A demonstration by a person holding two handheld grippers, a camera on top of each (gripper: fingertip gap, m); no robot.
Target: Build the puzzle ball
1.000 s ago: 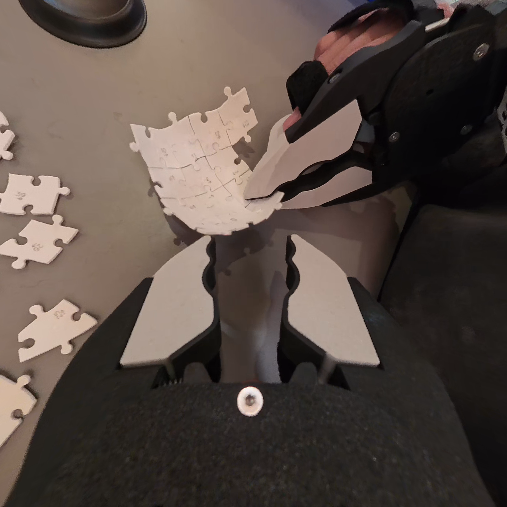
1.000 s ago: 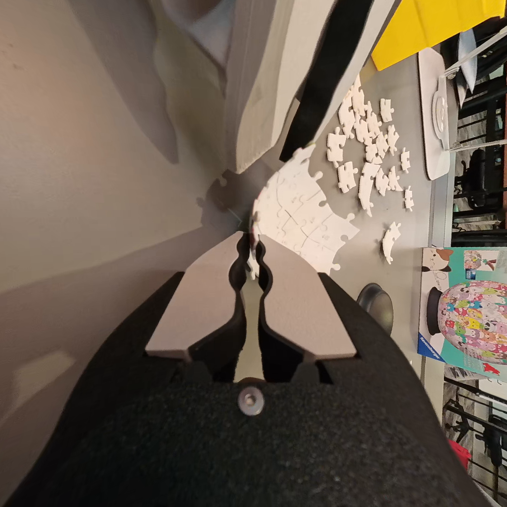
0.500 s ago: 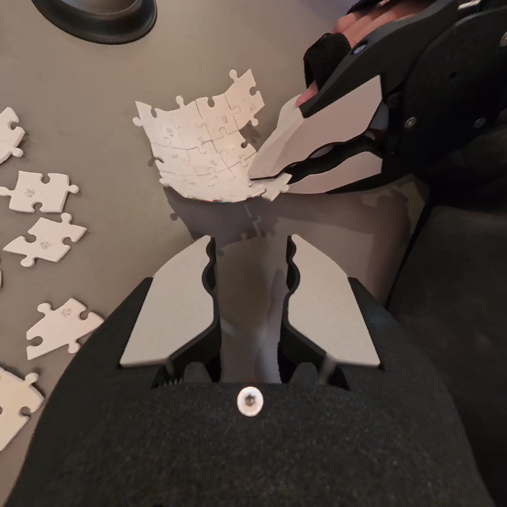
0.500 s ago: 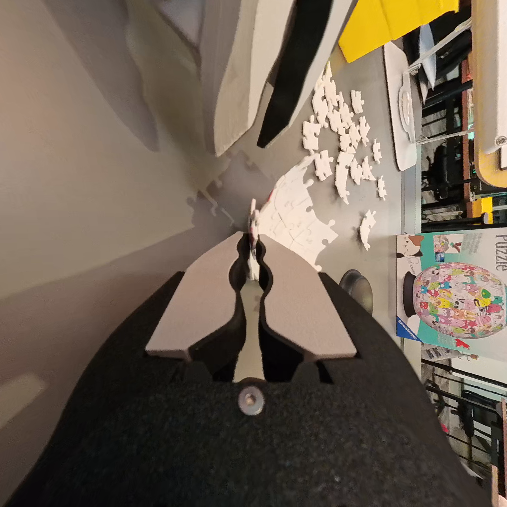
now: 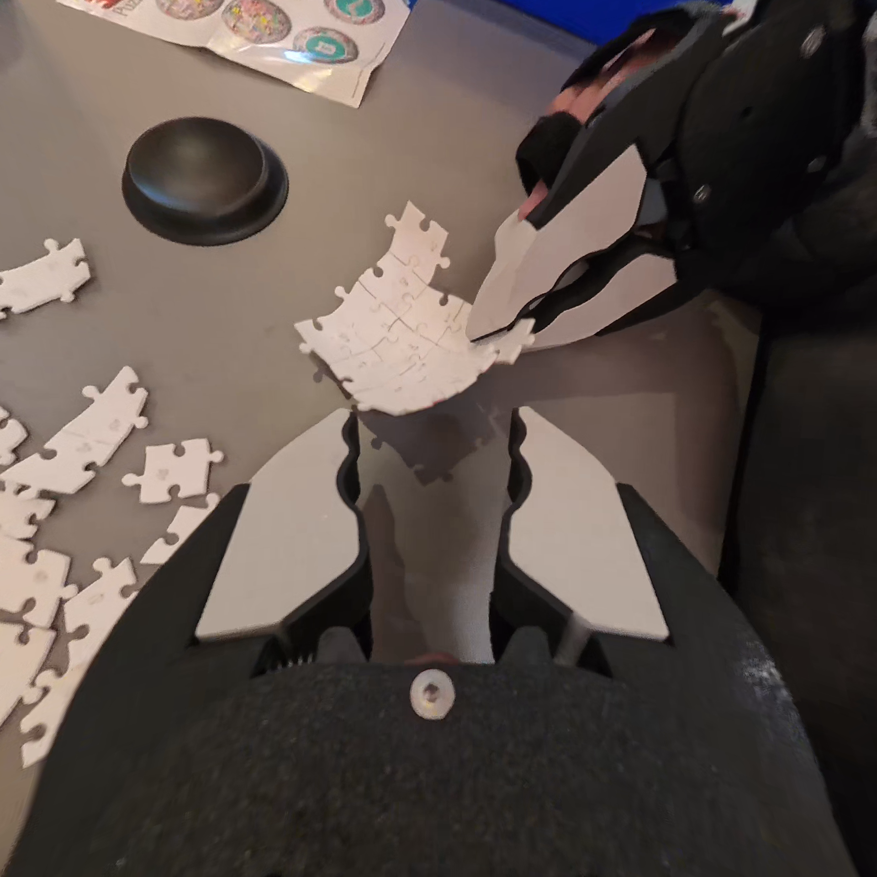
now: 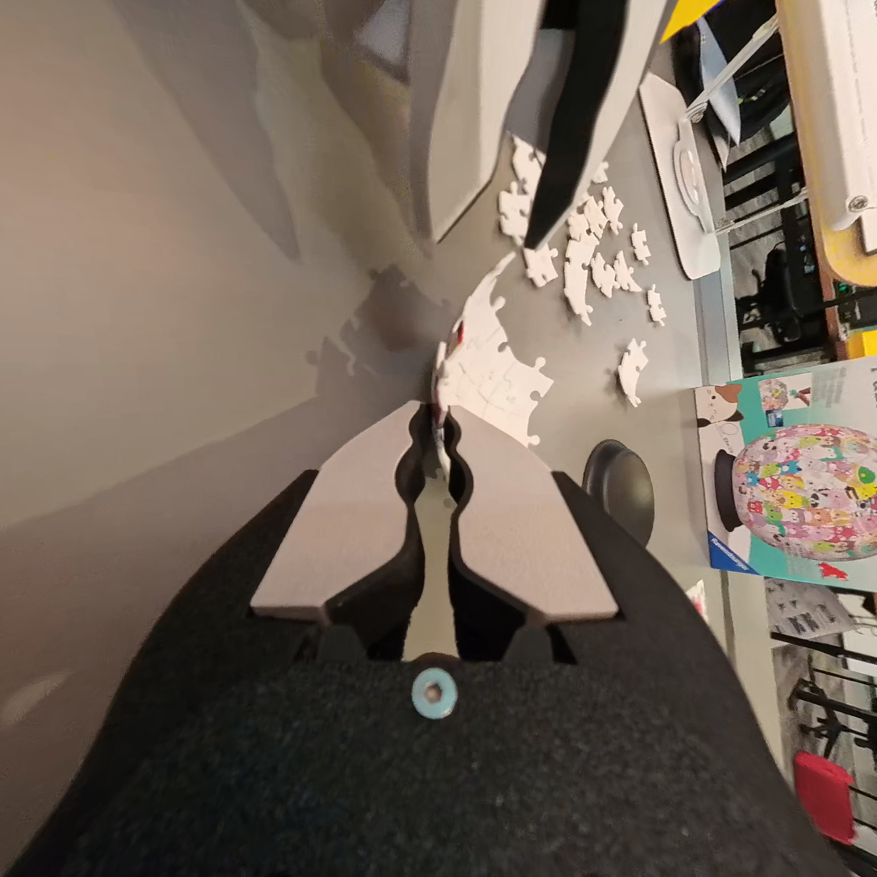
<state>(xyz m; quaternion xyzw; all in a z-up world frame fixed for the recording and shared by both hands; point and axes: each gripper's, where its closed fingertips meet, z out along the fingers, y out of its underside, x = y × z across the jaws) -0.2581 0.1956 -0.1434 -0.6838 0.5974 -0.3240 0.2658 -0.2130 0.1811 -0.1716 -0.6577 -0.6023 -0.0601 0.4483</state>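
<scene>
A curved white section of joined puzzle pieces (image 5: 403, 341) hangs above the grey table (image 5: 237, 332), white backs up. My right gripper (image 5: 503, 332) is shut on its right edge and holds it up; in the right wrist view the section (image 6: 493, 379) sticks out from the shut fingertips of the right gripper (image 6: 439, 408). My left gripper (image 5: 432, 422) is open and empty, just below the section's near edge, not touching it. It shows blurred at the top of the right wrist view (image 6: 503, 218). Loose white pieces (image 5: 175, 470) lie at the left.
A black round stand (image 5: 204, 180) sits on the table behind the section, also in the right wrist view (image 6: 617, 484). A printed leaflet (image 5: 265, 33) lies at the far edge. The puzzle box (image 6: 797, 474) and more loose pieces (image 6: 593, 256) lie at the right. The gap from one gripper's tips to the other's is roughly 6 cm.
The left gripper has pulled back and left, so more loose pieces, the stand and the leaflet show. The right gripper still holds the section, now turned and a little higher.
</scene>
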